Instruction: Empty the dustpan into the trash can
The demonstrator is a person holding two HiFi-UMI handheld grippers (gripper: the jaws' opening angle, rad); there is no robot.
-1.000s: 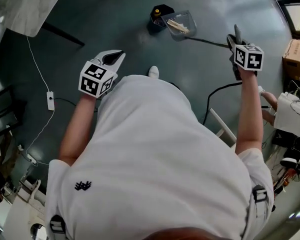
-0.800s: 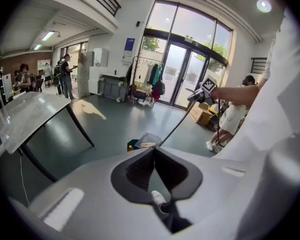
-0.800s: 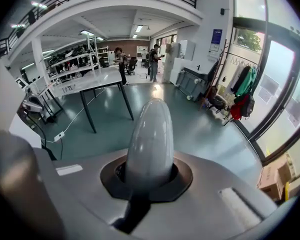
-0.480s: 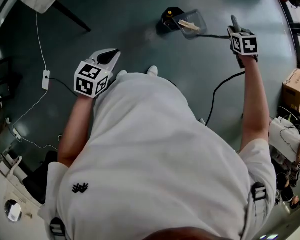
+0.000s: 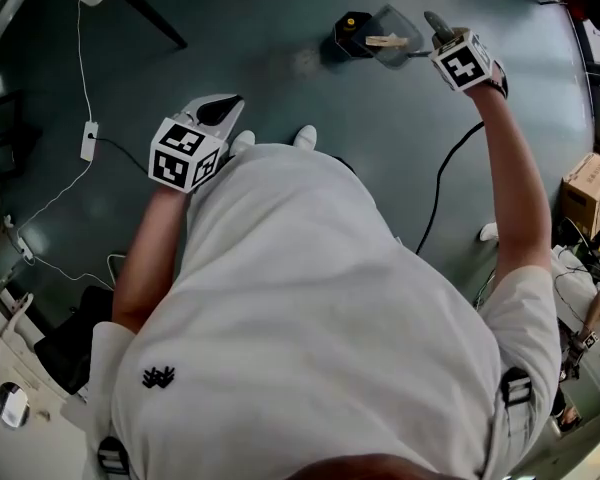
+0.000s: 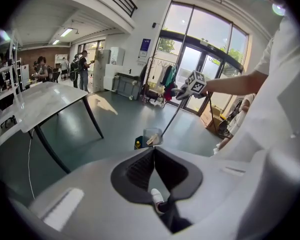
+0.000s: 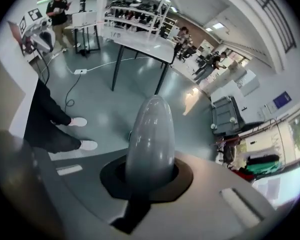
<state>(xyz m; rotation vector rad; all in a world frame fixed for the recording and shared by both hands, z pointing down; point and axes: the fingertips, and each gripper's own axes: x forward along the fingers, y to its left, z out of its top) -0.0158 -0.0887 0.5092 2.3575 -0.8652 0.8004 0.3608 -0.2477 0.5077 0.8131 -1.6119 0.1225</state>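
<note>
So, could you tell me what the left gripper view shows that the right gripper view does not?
Only the left gripper view shows the dustpan with scraps in it, the small black trash can by it, the long handle running up to the right gripper, and the left gripper, jaws together and empty. Only the right gripper view shows that handle's rounded grey end clamped between its jaws. Both show the glossy floor, a black-legged table and the person's white shoe.

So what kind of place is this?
Probably a big open workshop or lab hall, not a home. There are tall glass doors, work tables on a shiny grey floor, racks of shelves, and people standing around.
</note>
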